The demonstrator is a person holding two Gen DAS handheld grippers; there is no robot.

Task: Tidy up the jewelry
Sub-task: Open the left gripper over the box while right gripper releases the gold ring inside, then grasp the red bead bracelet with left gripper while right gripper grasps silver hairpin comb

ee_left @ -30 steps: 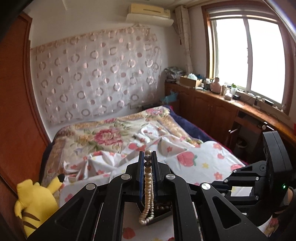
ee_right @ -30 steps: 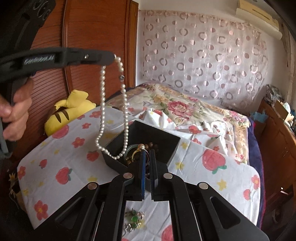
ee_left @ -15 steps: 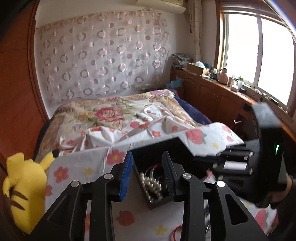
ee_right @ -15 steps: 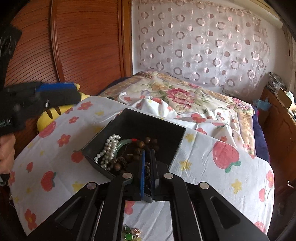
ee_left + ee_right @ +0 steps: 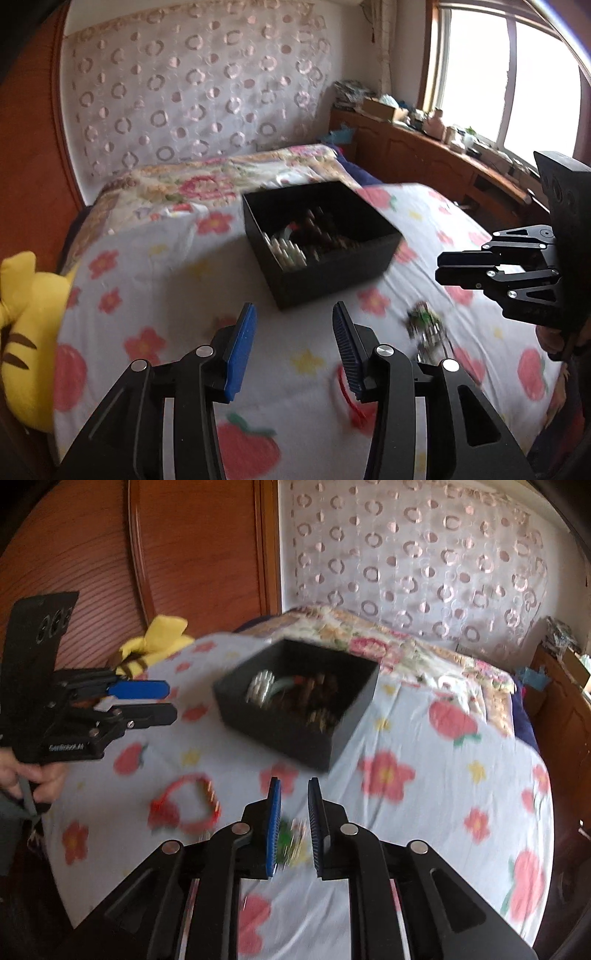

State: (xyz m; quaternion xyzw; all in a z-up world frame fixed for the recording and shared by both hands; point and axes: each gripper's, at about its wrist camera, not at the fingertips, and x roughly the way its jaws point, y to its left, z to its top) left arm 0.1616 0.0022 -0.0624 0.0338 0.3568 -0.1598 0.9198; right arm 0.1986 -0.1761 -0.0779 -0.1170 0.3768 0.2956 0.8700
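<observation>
A black box (image 5: 321,240) stands on the flowered sheet and holds a pearl necklace (image 5: 286,249), a green bangle and brown beads; it also shows in the right wrist view (image 5: 295,701). My left gripper (image 5: 293,314) is open and empty, in front of the box. My right gripper (image 5: 293,786) is open a little, over a green jewelled piece (image 5: 291,840) that lies on the sheet. That piece also shows in the left wrist view (image 5: 424,325). A red cord bracelet (image 5: 184,805) lies left of it, also in the left wrist view (image 5: 349,398).
A yellow plush toy (image 5: 22,332) lies at the bed's left edge against the wooden headboard (image 5: 147,554). Wooden cabinets (image 5: 424,155) with clutter run under the window on the right. A rumpled floral quilt (image 5: 207,177) lies behind the box.
My left gripper opened, dropped the pearl necklace into the box and drew back. My right gripper pulled back from the box and opened a little over the green piece.
</observation>
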